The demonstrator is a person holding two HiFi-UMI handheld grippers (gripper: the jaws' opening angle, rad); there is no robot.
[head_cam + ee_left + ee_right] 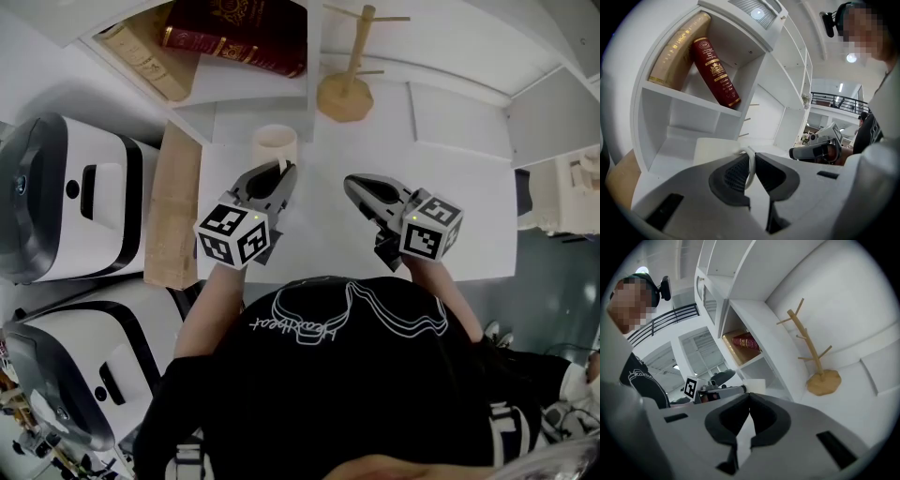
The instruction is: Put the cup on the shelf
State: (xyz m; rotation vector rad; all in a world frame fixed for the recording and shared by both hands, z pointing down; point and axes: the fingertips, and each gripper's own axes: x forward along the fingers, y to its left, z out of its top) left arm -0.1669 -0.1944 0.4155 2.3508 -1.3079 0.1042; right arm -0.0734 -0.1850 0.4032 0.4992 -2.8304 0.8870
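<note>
Head view: the left gripper (281, 178) pinched the cup (275, 145) by its handle, shelf (246, 86) at eleven o'clock; whether the cup was lifted or standing was unclear. Left gripper view: jaws nearly closed on the handle (750, 165); a level carry into the bare lower bay (679, 123) seemed wisest. Right gripper view: the right gripper (749, 397) was shut, empty.
</note>
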